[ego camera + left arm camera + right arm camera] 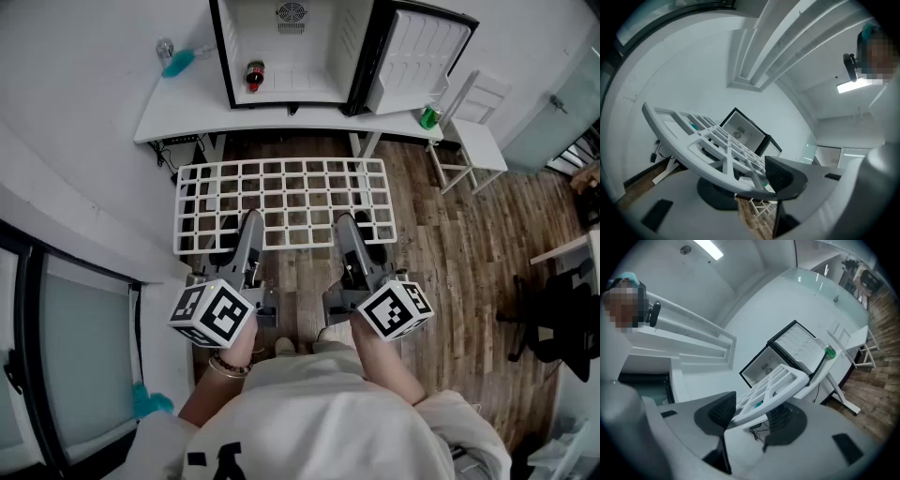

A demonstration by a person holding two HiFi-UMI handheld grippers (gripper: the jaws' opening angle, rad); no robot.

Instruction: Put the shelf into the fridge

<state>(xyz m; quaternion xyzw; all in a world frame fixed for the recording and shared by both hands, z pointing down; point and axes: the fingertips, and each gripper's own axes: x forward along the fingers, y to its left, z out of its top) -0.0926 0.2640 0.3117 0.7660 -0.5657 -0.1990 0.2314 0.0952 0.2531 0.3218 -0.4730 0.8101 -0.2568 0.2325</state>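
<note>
Your left gripper (250, 228) and right gripper (348, 232) both clamp the white grid shelf (281, 199) at its near edge, short of the open mini fridge (223, 56). Go in low and you could clip the bottle (254, 75) inside.

The place looks like an office room: a wooden floor (450, 234), plain white walls (75, 75), a long white desk (187, 111) with a small fridge (319, 37), a black office chair (562, 319) and a glass partition (536, 131).

Left gripper (250, 223) and right gripper (346, 225) side by side, roughly level; jaws of each clamped on shelf (281, 199) edge.
</note>
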